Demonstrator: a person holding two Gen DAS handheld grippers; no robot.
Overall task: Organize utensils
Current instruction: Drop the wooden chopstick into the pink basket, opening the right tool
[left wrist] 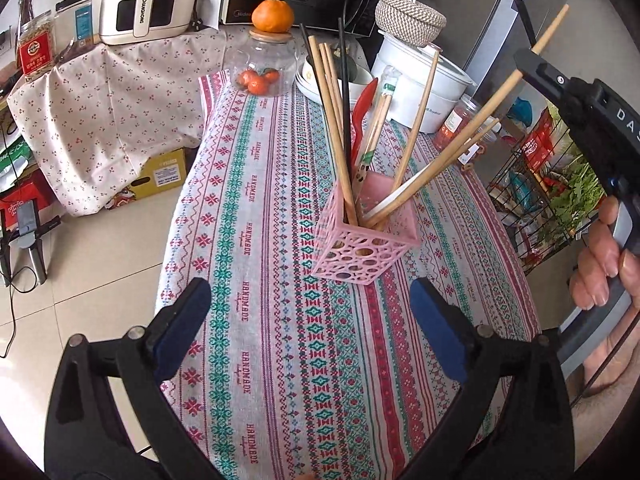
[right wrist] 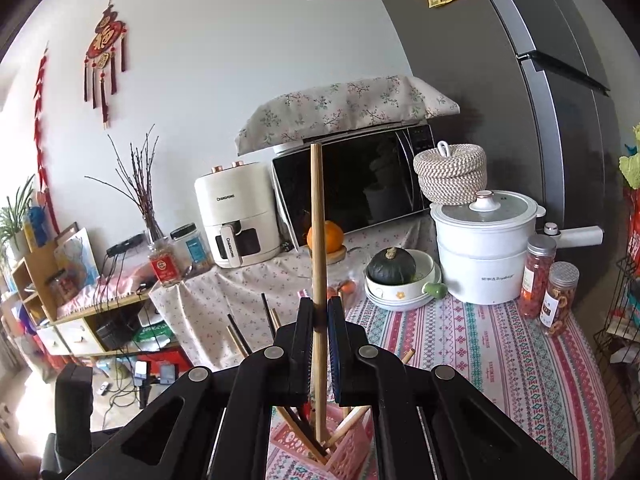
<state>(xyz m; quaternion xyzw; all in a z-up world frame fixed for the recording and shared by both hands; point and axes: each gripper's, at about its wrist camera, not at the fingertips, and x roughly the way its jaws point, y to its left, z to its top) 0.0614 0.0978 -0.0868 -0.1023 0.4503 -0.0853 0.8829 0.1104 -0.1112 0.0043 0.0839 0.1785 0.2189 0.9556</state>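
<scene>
A pink lattice utensil holder [left wrist: 362, 248] stands on the patterned tablecloth [left wrist: 264, 320], filled with several wooden and black chopsticks and a red spoon [left wrist: 362, 114]. My left gripper [left wrist: 310, 328] is open and empty, just in front of the holder. My right gripper [right wrist: 319, 320] is shut on a wooden chopstick [right wrist: 318, 220], held upright with its lower end inside the holder [right wrist: 344, 454]. In the left wrist view the right gripper [left wrist: 528, 66] holds that chopstick [left wrist: 476, 120] at the upper right.
At the table's far end stand a glass jar of oranges [left wrist: 262, 66], stacked bowls with a dark squash [right wrist: 394, 266], a white cooker [right wrist: 486, 248] and snack jars [right wrist: 536, 276]. A wire rack [left wrist: 536, 184] is at the right. A microwave [right wrist: 360, 188] and air fryer [right wrist: 236, 212] sit behind.
</scene>
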